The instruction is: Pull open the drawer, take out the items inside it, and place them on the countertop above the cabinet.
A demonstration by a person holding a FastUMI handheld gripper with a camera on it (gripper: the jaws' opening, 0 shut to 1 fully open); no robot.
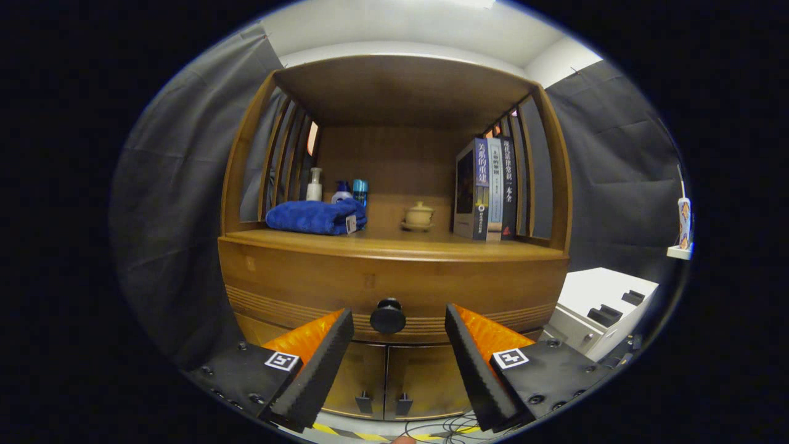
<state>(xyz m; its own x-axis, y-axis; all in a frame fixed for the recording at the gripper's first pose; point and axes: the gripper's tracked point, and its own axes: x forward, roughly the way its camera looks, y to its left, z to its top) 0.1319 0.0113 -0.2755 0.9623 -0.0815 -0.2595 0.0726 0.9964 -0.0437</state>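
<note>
The gripper point(399, 320) is facing a wooden cabinet point(394, 283) at the centre of the frame, its two fingers spread wide and grasping nothing, one at the lower left and one at the lower right. The drawer point(308, 280) is sitting closed across the middle of the frame, and its round dark knob point(388, 316) is lying between the fingertips but a little beyond them, not yet touched. The step in hand appears to be the approach to the knob: it is probably done best by advancing straight until the knob sits between the pads, closing on its sides, then pulling level and straight back so that the drawer is not racking in its guides. The knob is smooth, rounded and glossy, so a grip set too shallow may slip off. The drawer front is warm, grained wood with fine horizontal grooves along its lower edge. The countertop point(425, 246), just above the drawer, is carrying a folded blue towel point(314, 217) of soft pile at the centre left, some bottles point(336, 188) behind it, a small lidded cup point(419, 216) at the centre, and upright books point(487, 188) at the centre right. The drawer's contents are hidden while it is closed.
</note>
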